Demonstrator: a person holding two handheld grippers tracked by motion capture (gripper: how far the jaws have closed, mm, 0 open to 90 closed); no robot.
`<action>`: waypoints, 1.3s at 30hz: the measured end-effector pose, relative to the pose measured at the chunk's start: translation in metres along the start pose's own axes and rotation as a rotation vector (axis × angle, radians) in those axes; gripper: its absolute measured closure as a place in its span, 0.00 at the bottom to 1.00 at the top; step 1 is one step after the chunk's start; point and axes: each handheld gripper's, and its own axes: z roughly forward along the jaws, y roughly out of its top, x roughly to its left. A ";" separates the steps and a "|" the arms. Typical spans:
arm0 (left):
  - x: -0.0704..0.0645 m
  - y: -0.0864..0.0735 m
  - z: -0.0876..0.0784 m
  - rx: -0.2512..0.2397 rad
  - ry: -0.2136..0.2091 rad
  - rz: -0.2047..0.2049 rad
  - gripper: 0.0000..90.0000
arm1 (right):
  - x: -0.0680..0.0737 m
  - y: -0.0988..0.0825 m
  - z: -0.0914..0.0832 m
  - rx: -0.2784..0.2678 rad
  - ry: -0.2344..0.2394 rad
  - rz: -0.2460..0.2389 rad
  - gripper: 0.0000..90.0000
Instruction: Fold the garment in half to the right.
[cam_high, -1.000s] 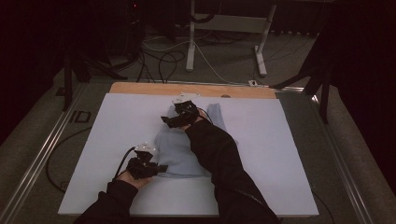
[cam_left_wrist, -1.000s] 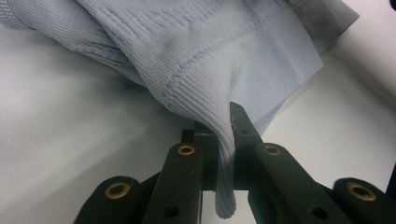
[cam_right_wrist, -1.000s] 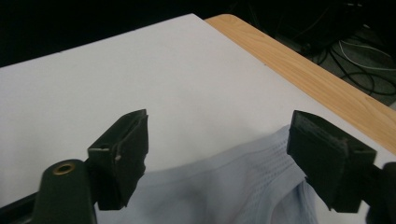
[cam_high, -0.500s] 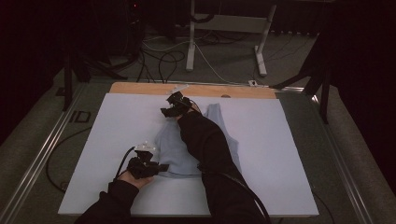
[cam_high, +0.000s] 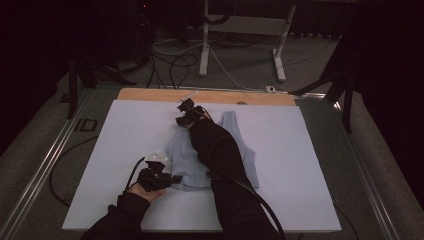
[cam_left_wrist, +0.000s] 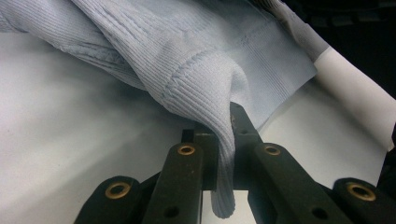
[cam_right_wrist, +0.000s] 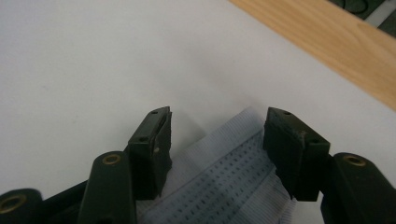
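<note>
My left claw (cam_left_wrist: 219, 140) is clamped on the hem of the pale blue ribbed knit top (cam_high: 235, 150) — the fabric bunches up from it. My right claw (cam_right_wrist: 217, 144) (jaws apart, just now closing) straddles its far strap. The top lies flat on the white worktop (cam_high: 325, 170).

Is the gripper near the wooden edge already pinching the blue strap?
No, in the right gripper view the right gripper has its jaws apart on either side of the strap, with clear gaps between pads and fabric.
</note>
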 end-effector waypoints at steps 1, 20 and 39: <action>0.000 0.000 0.000 -0.001 -0.001 -0.001 0.95 | -0.001 -0.001 0.001 0.000 0.000 0.002 0.46; -0.002 0.000 0.002 0.003 -0.006 0.004 0.95 | -0.003 -0.002 0.001 0.074 -0.024 -0.006 0.87; 0.001 0.000 0.002 0.000 -0.012 -0.013 0.95 | -0.002 0.001 -0.014 0.040 -0.057 -0.032 0.97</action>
